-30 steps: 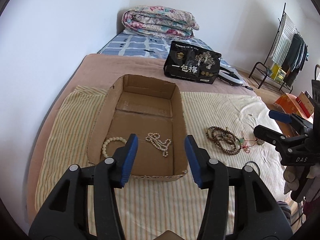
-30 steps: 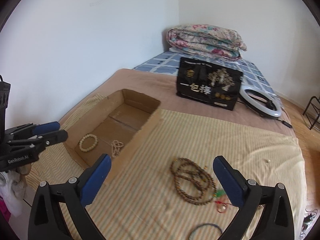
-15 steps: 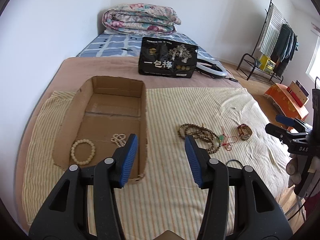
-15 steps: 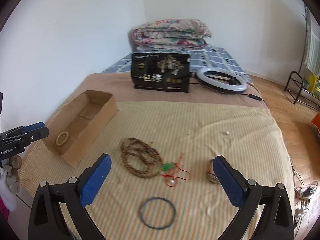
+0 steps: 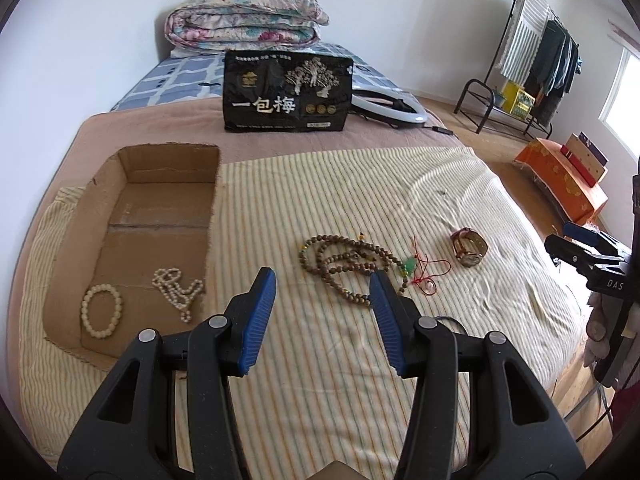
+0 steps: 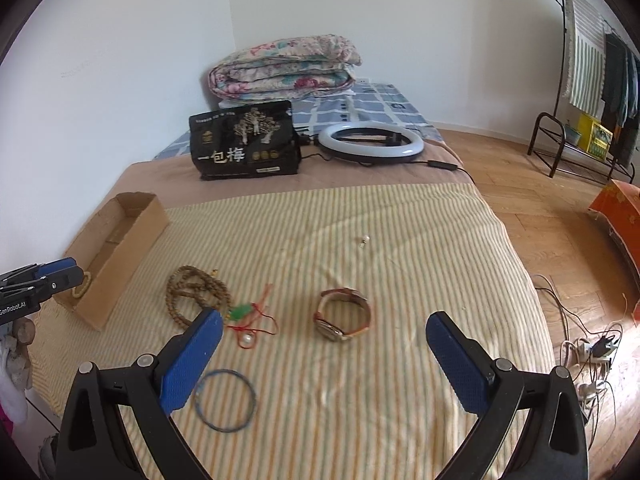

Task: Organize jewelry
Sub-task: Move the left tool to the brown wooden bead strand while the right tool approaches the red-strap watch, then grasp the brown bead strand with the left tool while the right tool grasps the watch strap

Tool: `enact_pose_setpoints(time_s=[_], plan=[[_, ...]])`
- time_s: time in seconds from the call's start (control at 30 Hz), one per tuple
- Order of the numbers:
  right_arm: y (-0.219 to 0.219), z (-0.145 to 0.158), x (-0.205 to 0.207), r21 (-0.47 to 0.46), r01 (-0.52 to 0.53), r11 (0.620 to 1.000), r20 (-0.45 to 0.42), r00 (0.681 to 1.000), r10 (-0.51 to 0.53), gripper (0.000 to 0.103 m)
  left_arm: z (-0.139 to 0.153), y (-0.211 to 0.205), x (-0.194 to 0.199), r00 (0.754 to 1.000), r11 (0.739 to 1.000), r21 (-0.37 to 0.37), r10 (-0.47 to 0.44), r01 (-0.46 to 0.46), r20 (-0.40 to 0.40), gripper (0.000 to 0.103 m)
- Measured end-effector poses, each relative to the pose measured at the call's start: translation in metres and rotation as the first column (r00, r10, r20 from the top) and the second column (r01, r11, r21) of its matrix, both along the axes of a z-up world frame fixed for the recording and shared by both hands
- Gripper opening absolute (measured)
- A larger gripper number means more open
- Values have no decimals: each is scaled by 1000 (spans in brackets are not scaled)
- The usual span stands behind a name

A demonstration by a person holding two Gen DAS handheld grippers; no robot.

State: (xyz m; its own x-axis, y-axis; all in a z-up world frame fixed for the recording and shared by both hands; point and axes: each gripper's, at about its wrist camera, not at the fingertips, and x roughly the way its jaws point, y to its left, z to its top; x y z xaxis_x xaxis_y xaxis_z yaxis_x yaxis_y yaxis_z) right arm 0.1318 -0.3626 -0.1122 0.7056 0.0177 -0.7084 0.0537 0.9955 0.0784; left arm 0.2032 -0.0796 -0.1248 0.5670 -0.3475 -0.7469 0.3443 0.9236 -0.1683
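A shallow cardboard box [image 5: 120,168] lies on the striped cloth at the left and holds a white bead bracelet [image 5: 100,316] and a pearl necklace [image 5: 178,290]. On the cloth lie a brown bead necklace [image 5: 344,264] with a green pendant and red cord [image 6: 250,318], a brown-strap watch [image 6: 342,316] and a blue bangle [image 6: 224,400]. My left gripper [image 5: 322,312] is open and empty, just short of the brown beads. My right gripper [image 6: 324,354] is wide open and empty, above the cloth near the watch and bangle.
A black printed bag [image 5: 286,96] and a ring light [image 6: 370,142] stand behind the cloth, with a folded quilt [image 5: 244,18] at the wall. The bed's right edge drops to a wooden floor with cables [image 6: 588,344], an orange box [image 5: 560,176] and a clothes rack [image 5: 532,56].
Both grippers have swung right, away from the box. The brown beads, watch and bangle have come into the centre of the views. Both grippers stay open and empty.
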Motion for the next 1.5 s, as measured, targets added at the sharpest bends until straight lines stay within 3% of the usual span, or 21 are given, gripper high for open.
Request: enact_pose_setpoints(time_s=[0.33, 0.87, 1.17, 1.4, 1.5], plan=[[-11, -31, 3, -25, -5, 1000, -45, 999, 4, 102, -31, -31, 19, 998, 999, 30, -31, 33, -63, 50], [-37, -70, 33, 51, 71, 996, -120, 991, -65, 90, -81, -55, 52, 988, 995, 87, -36, 50, -153, 50], [-41, -84, 46, 53, 64, 997, -151, 987, -56, 85, -89, -75, 60, 988, 982, 159, -86, 106, -126, 50], [-43, -91, 52, 48, 56, 997, -161, 986, -48, 85, -103, -86, 72, 984, 962, 242, -94, 129, -150, 50], [-44, -95, 56, 45, 47, 998, -170, 985, -39, 85, -105, -87, 77, 984, 963, 238, -90, 125, -151, 50]])
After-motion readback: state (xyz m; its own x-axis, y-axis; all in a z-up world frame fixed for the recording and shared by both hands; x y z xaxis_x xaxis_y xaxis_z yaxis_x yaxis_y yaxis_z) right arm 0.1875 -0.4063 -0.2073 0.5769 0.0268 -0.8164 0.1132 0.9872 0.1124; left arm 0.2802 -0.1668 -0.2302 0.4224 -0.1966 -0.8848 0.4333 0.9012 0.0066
